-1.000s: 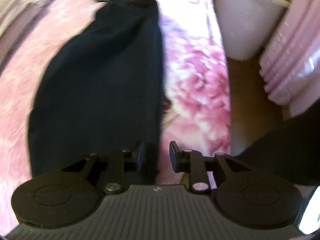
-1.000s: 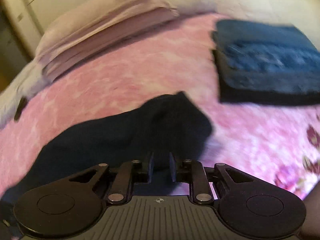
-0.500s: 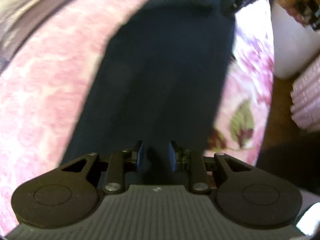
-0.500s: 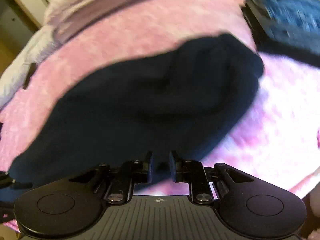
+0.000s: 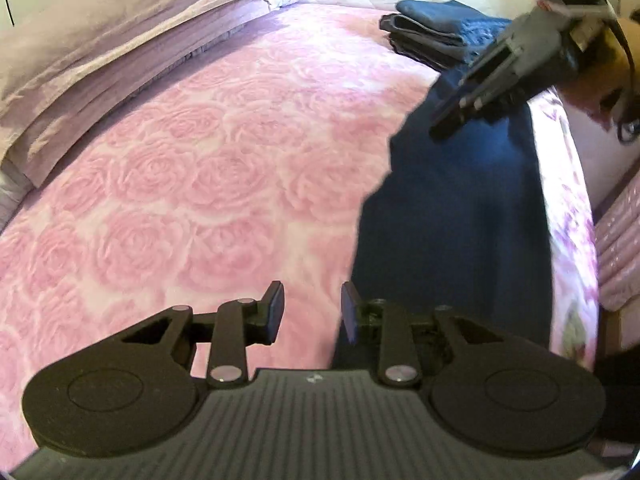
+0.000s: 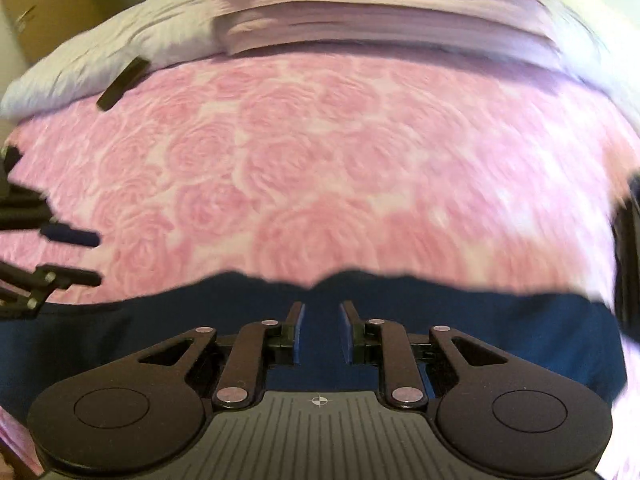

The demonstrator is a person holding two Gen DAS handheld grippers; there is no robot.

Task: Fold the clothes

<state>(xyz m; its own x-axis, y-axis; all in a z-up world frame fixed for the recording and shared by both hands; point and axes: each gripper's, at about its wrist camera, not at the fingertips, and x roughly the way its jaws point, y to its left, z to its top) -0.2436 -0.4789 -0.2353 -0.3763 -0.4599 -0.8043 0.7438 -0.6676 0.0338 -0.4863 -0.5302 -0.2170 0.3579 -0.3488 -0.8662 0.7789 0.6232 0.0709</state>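
Left wrist view: one left gripper (image 5: 311,306), jaws just opening, empty, beside one navy garment (image 5: 460,208) on one pink rose bedspread (image 5: 192,184); one folded stack (image 5: 436,36) beyond. Right wrist view: one right gripper (image 6: 322,332), jaws parted over the garment (image 6: 120,336), grip unclear. No readable writing.

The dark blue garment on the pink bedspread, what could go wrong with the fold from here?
The left gripper has just been opening, with only bedspread between its jaws, so the dark blue garment may lie unevenly. The garment's far edge in the right wrist view looks wavy, so a crease could set in. The folded stack sits close and could get bumped.
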